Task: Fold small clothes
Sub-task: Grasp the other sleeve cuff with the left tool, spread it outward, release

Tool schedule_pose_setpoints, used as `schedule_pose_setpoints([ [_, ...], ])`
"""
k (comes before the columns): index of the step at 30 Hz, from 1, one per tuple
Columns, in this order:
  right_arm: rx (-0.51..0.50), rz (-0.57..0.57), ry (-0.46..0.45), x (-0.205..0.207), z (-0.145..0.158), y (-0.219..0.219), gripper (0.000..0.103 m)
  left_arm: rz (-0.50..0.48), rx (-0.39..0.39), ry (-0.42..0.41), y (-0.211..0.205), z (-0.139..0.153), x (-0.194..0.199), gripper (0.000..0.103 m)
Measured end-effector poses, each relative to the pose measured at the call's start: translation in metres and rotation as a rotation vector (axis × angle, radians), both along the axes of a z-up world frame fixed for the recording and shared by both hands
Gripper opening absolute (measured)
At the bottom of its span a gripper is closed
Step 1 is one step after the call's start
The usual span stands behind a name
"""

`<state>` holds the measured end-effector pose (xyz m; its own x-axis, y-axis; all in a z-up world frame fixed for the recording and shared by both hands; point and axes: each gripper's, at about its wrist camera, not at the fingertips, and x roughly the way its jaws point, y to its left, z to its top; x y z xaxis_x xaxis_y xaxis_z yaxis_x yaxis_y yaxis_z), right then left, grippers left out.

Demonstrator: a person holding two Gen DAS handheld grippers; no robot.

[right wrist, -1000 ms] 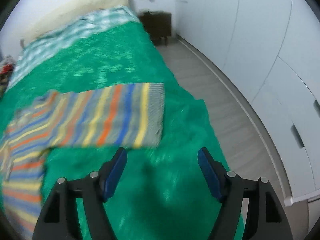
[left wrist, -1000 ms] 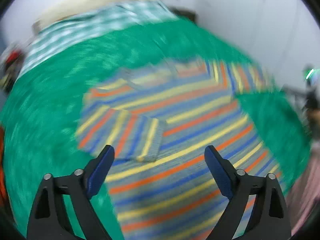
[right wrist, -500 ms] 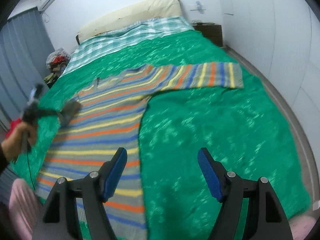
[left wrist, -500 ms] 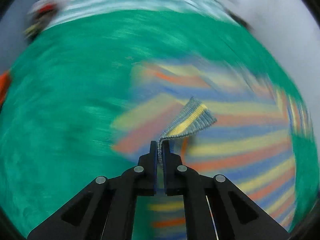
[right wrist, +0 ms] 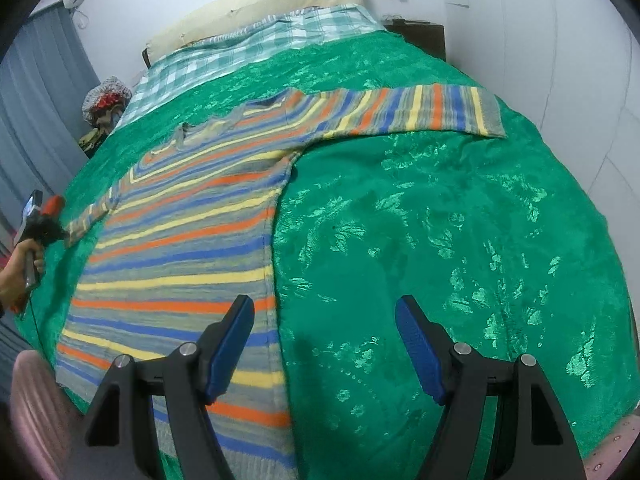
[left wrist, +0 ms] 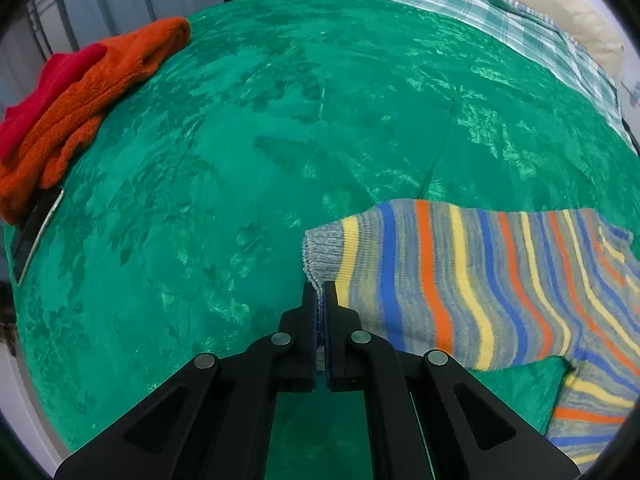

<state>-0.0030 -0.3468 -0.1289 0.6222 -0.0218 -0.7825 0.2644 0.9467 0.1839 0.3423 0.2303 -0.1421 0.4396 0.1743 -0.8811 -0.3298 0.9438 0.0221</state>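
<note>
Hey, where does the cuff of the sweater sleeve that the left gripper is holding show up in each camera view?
Left wrist view: the sleeve cuff sits just right of centre, pinched in the left gripper.
Right wrist view: the same cuff is at the far left edge, at the left gripper.
Shared landmark: the green bedspread.

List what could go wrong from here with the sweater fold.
1. The left gripper pinches only the thin corner of the sleeve cuff; a pull could let the knit slip out.
2. The right gripper stands open above the hem edge of the striped sweater, pinning nothing, so dragging the sleeve may shift the whole body on the slick green bedspread.
3. The other sleeve lies stretched far out, likely leaving the fold lopsided.
</note>
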Motion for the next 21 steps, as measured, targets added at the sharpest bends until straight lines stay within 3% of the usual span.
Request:
schedule_pose_setpoints([
  [4, -0.005, -0.013, 0.011, 0.001, -0.004, -0.003, 0.073, -0.008, -0.012, 0.024, 0.015, -0.011, -0.005, 0.0],
  [13, -0.009, -0.055, 0.02, 0.002, -0.01, -0.013, 0.073, -0.005, 0.104, 0.048, 0.01, -0.024, 0.002, 0.002],
  [16, -0.011, -0.09, 0.014, -0.002, -0.007, -0.02, 0.073, -0.01, 0.073, 0.054, 0.013, -0.021, -0.001, 0.015],
  [17, -0.006, -0.099, 0.014, -0.003, -0.007, -0.023, 0.073, -0.019, 0.057, 0.051, 0.014, -0.017, -0.006, 0.03],
  [19, 0.009, -0.112, 0.012, -0.005, -0.005, -0.028, 0.073, -0.043, 0.03, 0.033, 0.014, -0.007, -0.022, 0.05],
  [21, 0.042, -0.121, 0.007, -0.007, -0.002, -0.036, 0.073, -0.097, -0.018, 0.006, 0.009, 0.005, -0.05, 0.057],
])
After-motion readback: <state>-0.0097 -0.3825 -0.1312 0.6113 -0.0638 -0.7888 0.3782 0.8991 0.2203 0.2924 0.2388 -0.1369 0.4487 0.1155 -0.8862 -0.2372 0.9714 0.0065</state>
